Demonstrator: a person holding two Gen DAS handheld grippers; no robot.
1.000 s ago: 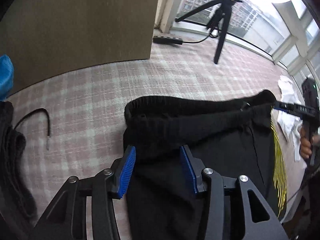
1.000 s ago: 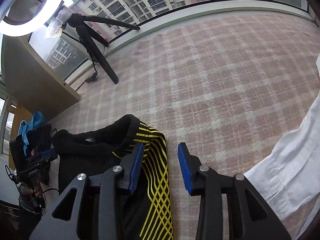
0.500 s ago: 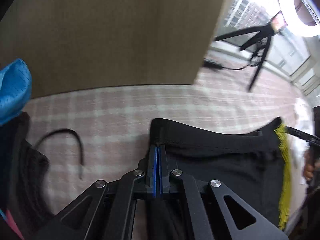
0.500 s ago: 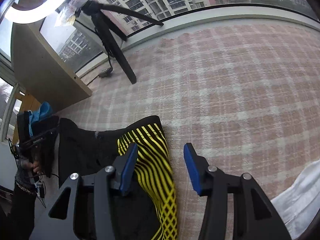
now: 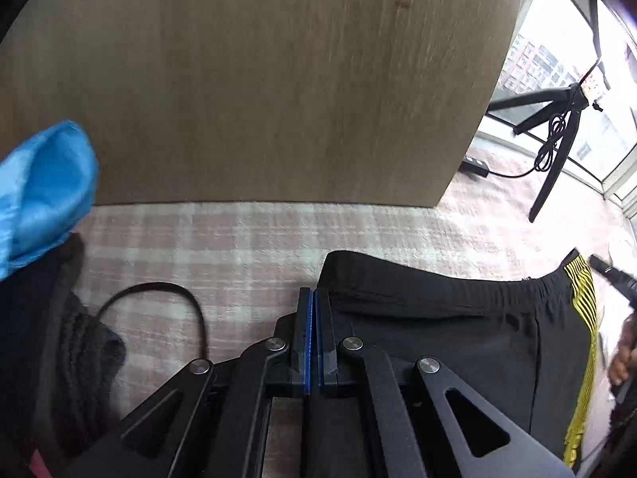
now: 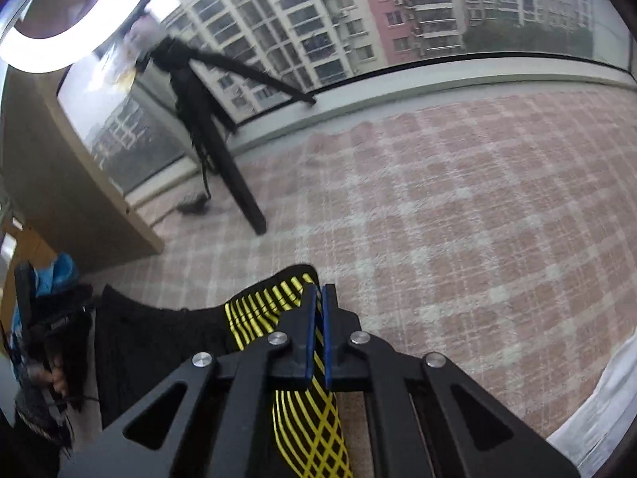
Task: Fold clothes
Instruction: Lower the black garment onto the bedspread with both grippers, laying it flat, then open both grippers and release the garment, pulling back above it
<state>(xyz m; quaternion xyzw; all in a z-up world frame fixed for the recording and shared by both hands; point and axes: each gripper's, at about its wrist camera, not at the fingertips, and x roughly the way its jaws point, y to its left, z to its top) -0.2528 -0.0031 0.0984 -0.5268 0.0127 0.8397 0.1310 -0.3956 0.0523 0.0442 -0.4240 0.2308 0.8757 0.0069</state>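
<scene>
Open plaid carpet fills centre and right of the right wrist view, clear up to the window ledge. Tripod legs block the upper left there. In the left wrist view a wood panel walls off the whole top; a black cord loops at lower left, a clothes pile crowds the left edge.

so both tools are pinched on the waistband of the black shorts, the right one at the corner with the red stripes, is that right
Not quite: the stripes are yellow, not red. The right wrist view shows the right tool shut on the yellow-striped corner of the black shorts, at the waistband. The rest holds: the left wrist view shows the left tool pinched on the other end of the waistband.
</scene>
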